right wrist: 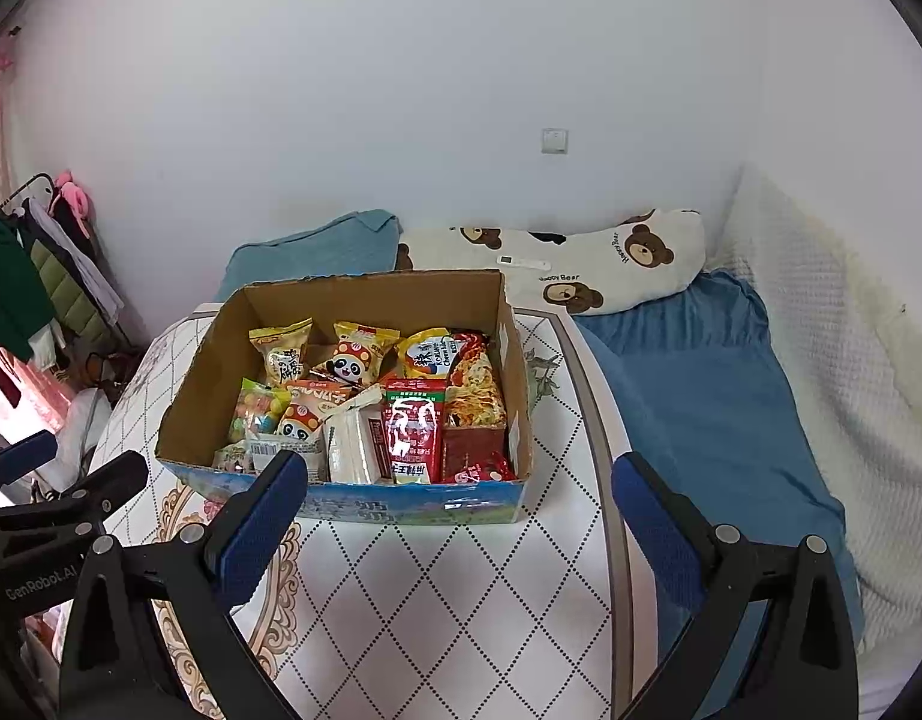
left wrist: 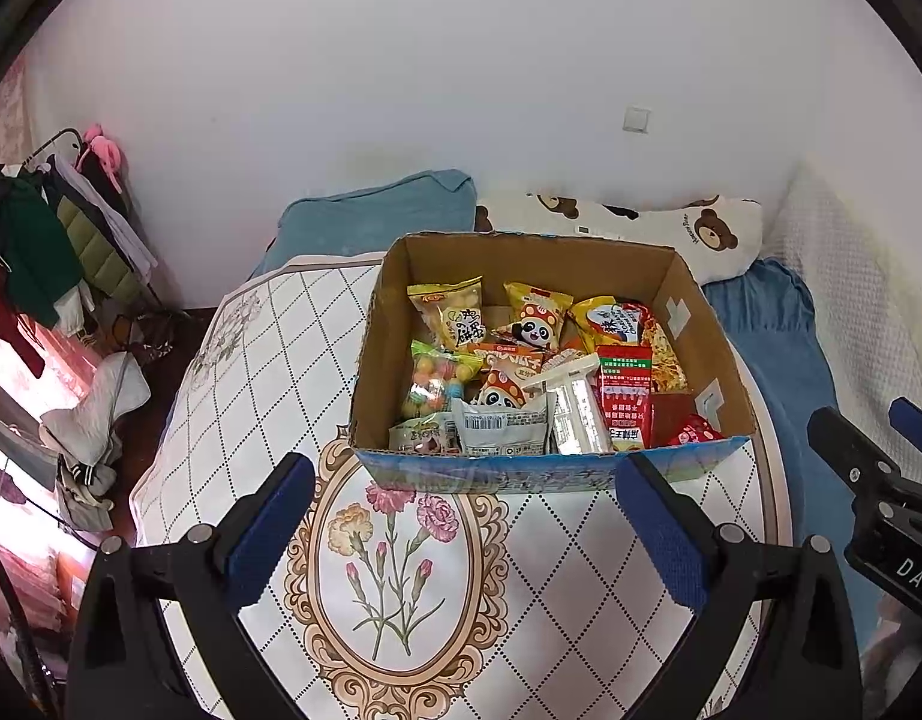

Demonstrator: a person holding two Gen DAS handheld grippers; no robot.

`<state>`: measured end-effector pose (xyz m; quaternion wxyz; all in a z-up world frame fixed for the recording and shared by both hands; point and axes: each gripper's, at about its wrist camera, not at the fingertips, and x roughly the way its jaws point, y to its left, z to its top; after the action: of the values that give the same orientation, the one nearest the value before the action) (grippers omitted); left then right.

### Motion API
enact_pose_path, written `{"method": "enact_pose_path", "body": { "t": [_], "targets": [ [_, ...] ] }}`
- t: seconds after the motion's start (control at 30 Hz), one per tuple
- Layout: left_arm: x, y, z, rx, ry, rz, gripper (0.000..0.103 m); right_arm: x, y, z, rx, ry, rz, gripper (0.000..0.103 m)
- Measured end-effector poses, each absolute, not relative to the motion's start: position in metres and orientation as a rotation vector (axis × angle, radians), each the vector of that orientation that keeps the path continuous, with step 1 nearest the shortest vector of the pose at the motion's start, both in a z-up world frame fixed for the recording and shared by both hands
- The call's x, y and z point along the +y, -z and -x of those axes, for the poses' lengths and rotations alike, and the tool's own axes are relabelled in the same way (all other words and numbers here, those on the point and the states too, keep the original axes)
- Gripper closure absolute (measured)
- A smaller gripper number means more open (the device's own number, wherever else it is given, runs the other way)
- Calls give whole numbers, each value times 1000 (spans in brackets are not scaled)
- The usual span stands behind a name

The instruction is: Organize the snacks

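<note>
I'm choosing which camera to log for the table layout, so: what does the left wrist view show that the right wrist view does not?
Only the left wrist view shows the whole flower medallion printed on the tablecloth, with the right claw at its right edge. Only the right wrist view shows the long stretch of blue bedding beside the table, and the left claw at its left edge. Both show the cardboard box full of snack packets, the bear pillow behind it, and each camera's own claw open and empty.

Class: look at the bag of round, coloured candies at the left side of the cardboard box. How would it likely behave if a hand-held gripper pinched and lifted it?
The candy bag looks thin and clear, so probably floppy. Its glossy film may slip. The loose round pieces would likely shift.
</note>
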<state>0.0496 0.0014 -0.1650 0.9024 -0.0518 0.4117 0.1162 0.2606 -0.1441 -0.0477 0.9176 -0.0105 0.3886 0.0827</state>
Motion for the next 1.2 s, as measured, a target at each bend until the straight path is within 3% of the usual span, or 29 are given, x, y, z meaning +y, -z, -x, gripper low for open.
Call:
{"method": "enact_pose_path", "body": {
  "t": [1.2],
  "targets": [
    [0,160,-48,843,-237,107,0,-145,41,-256,796,-175,22,0]
  ]
}}
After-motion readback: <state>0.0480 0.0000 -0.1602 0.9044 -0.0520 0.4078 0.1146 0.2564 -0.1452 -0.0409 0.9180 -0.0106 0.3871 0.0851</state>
